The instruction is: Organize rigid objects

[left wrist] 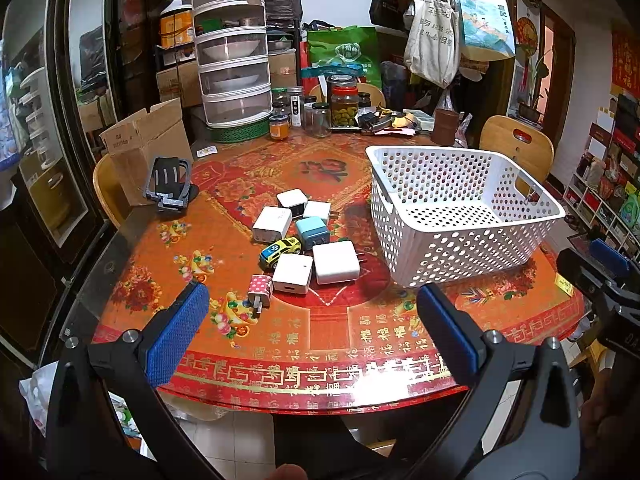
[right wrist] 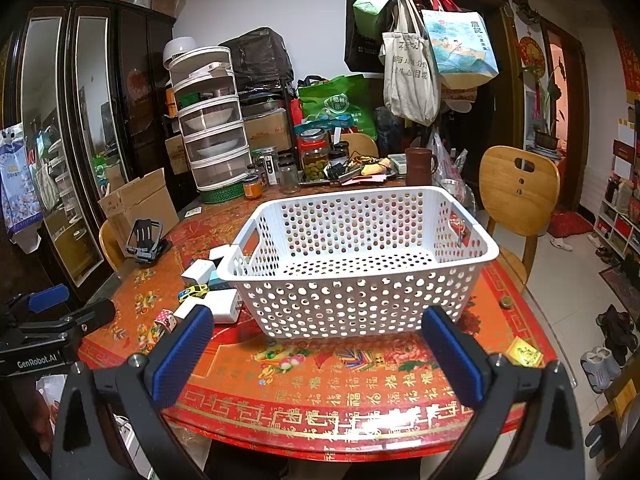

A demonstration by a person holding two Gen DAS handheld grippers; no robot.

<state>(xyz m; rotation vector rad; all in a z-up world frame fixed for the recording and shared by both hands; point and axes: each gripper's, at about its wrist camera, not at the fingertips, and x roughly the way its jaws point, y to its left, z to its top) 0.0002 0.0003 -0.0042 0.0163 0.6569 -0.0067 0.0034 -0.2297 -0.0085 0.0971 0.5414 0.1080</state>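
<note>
Both the left tongs (left wrist: 312,308) and right tongs (right wrist: 318,332) hung spread wide and empty above the counter's (left wrist: 360,344) near edge. The chargers (left wrist: 296,240) and toy car (left wrist: 280,249) clustered just beside the white basket (left wrist: 460,236).

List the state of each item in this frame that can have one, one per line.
White basket: upright on the table, nothing inside.
Chargers: clustered loose on the table, outside the basket.
Toy car: on its wheels among the chargers.
Cardboard box: flaps open.
Pickle jar: lid on.
Left claw: open, holding nothing.
Right claw: open, holding nothing.
</note>
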